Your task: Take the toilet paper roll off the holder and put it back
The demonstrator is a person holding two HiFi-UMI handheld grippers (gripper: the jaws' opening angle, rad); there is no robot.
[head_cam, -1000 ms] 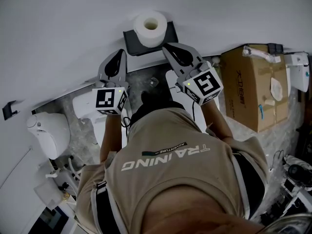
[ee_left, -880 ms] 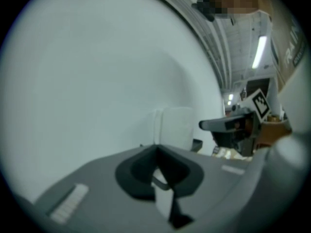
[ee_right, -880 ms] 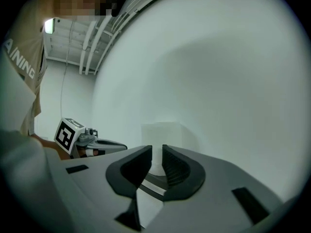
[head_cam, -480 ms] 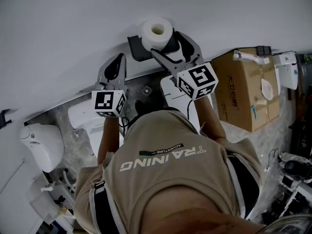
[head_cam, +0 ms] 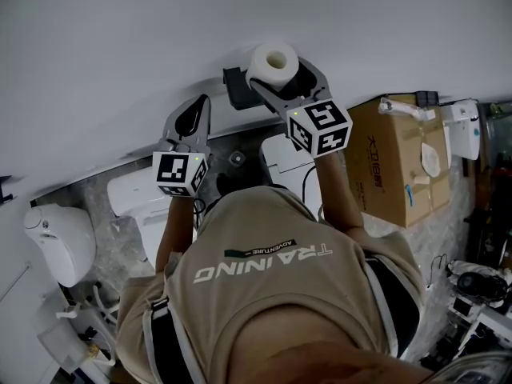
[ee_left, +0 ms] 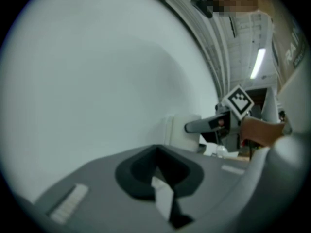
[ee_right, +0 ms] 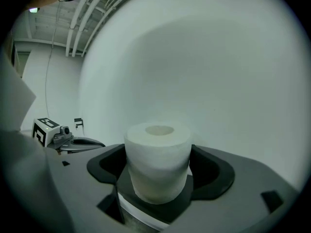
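Two grippers are up at the white wall (head_cam: 120, 46). On our left, the left gripper (head_cam: 198, 104) has its jaws pressed together with nothing between them, and it hangs apart from the holder. Next comes the black holder (head_cam: 235, 89), fixed to the wall, with the toilet paper roll (head_cam: 272, 58) standing upright at it, core hole upward. Our right gripper (head_cam: 281, 74) has its jaws spread wide on either side of the roll; we see no pad squeezing the paper. Farther right, a cardboard box (head_cam: 400, 162) sits on the floor.
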